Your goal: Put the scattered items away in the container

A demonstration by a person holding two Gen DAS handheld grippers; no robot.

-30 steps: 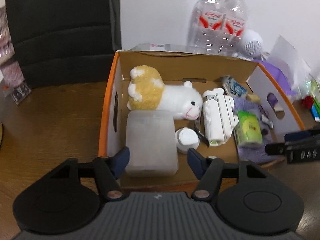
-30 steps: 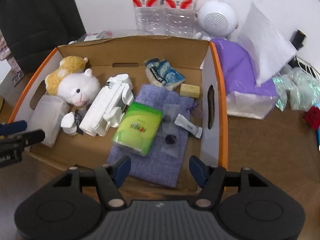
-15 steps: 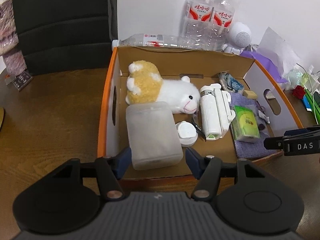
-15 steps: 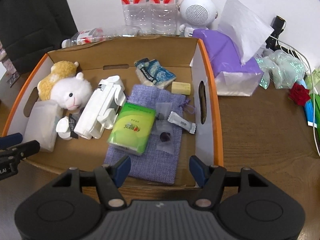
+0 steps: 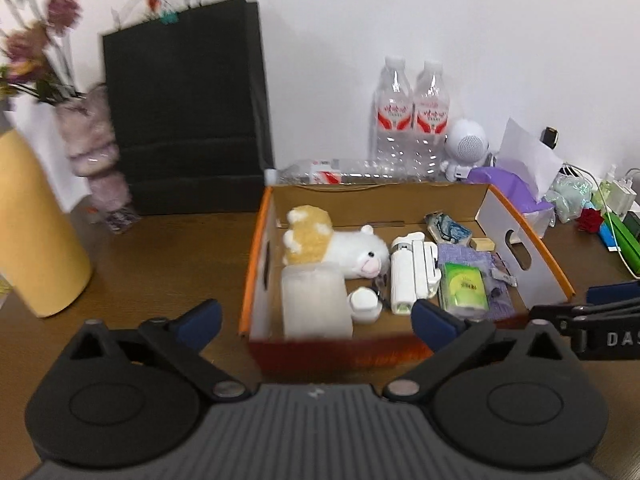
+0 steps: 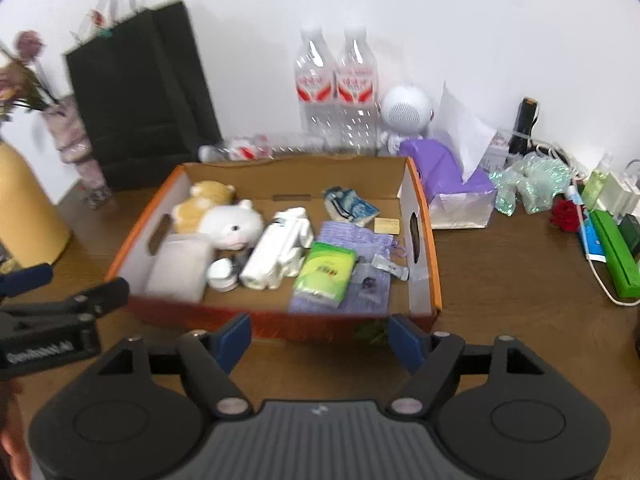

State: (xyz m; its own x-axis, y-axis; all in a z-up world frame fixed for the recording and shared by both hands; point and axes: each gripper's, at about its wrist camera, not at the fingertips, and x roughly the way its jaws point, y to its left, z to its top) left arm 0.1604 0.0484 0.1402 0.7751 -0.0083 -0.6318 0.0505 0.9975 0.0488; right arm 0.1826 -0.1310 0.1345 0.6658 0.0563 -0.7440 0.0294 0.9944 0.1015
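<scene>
Two grippers are ours, and both hang in front of the cardboard box (image 5: pixel 524 236) with fingers spread wide and nothing between them. Our left gripper (image 5: pixel 316 316) sits before the box's near wall, its left finger over bare table (image 5: pixel 168 256) outside the orange left edge. Our right gripper (image 6: pixel 320 340) faces the near wall toward the box's right corner.

Everything we were tidying lies inside the box. Along its left wall a frosted white block (image 5: pixel 314 304) rests near the front with the plush toy (image 5: pixel 340 246) behind it. A small round white jar (image 5: pixel 363 305) sits just beside the block. A white folded gadget (image 5: pixel 412 276) lies lengthways in the middle. To its right, a green packet (image 5: pixel 464 290) rests on a purple cloth pouch (image 6: pixel 356 276) that reaches the front wall. A blue wrapped pack (image 6: pixel 352 206) and a small tan block (image 6: pixel 387 225) lie near the back wall.

Left of the box we see open wood as far as the yellow vase (image 5: pixel 36 240) and the black paper bag (image 5: pixel 184 112). In the right wrist view, bare table also runs right of the box toward a green box (image 6: pixel 612 252). A purple tissue box (image 6: pixel 452 184) stands close by the back right corner, and two water bottles (image 5: pixel 412 116) stand behind it.
</scene>
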